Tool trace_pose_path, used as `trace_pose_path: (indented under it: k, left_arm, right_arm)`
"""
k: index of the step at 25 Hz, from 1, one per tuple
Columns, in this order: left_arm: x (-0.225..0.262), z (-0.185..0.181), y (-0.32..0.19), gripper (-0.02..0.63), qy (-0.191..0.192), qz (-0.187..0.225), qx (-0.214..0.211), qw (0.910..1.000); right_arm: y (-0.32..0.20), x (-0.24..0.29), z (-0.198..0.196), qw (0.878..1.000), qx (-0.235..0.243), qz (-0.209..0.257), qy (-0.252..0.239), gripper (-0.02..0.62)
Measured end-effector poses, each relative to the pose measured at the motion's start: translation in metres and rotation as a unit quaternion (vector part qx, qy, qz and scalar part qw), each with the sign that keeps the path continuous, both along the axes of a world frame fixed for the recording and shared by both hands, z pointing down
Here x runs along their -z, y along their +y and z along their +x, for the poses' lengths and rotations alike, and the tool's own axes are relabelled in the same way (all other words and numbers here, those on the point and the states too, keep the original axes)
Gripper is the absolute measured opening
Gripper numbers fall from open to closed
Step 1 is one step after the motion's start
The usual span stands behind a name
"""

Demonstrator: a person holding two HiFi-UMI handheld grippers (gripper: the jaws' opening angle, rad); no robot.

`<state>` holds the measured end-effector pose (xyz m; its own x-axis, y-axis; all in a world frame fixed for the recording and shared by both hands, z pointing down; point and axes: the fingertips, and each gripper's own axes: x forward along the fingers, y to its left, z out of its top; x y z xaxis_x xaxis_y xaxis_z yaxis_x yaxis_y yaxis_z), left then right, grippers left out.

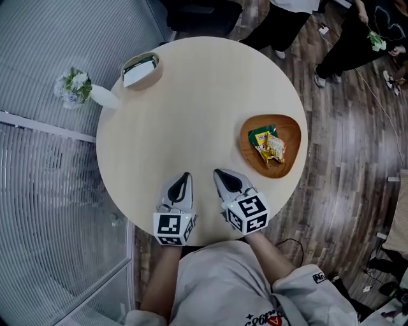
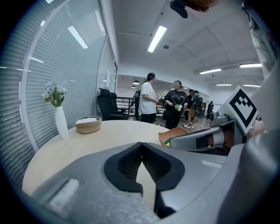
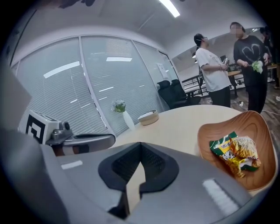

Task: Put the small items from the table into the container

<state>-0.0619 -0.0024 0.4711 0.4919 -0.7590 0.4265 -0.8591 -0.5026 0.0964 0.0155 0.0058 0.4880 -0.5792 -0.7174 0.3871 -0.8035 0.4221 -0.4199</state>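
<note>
So, containers first: a wooden dish (image 1: 289,130) sits on the right side of the round table (image 1: 191,121), and the green-and-yellow snack packets (image 1: 271,146) are lying inside it, bunched around the middle. Over at the far left edge there's a woven basket (image 1: 149,83) with something white (image 1: 138,72) in it, probably tissues, but I can't tell for sure. Just beside that basket is a white vase (image 1: 103,97) with pale flowers (image 1: 74,84).

Both claws are down at the near edge of the table, side by side. The left claw (image 1: 185,174) is fully closed, pads meeting, with nothing between them. Same for the right claw (image 1: 220,172): pinched shut and empty.

The snack packets are ahead of the right claw and off to its right, clearly apart from it and not touching. The left claw is further from the dish, with the right claw in between. A few people (image 1: 287,19) stand on the wood floor beyond the table.
</note>
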Motion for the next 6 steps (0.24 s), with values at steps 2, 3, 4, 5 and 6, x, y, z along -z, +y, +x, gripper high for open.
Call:
trace_pose_path:
  k: [2, 3, 4, 5, 6]
  left_arm:
    - [-0.0009, 0.0004, 0.0003, -0.012, 0.000, -0.001, 0.000, 1.0000]
    - [-0.0014, 0.0005, 0.0004, -0.012, 0.000, -0.002, -0.001, 1.0000]
    - [-0.0019, 0.0006, 0.0005, -0.011, 0.000, -0.002, -0.001, 1.0000]
    - [-0.0024, 0.0006, 0.0005, -0.012, 0.000, -0.003, -0.001, 1.0000]
    - [-0.0030, 0.0006, 0.0006, -0.012, 0.000, -0.004, -0.001, 1.0000]
  right_arm:
    - [0.0010, -0.0009, 0.0018, 1.000, -0.003, -0.003, -0.002, 0.000]
    - [0.0016, -0.0012, 0.0025, 1.000, -0.004, -0.005, -0.002, 0.000]
    - [0.0022, -0.0016, 0.0031, 1.000, -0.004, -0.006, -0.003, 0.000]
    - [0.0027, -0.0019, 0.0037, 1.000, -0.005, -0.007, -0.003, 0.000]
    - [0.0032, -0.0023, 0.0042, 1.000, -0.005, -0.008, -0.004, 0.000]
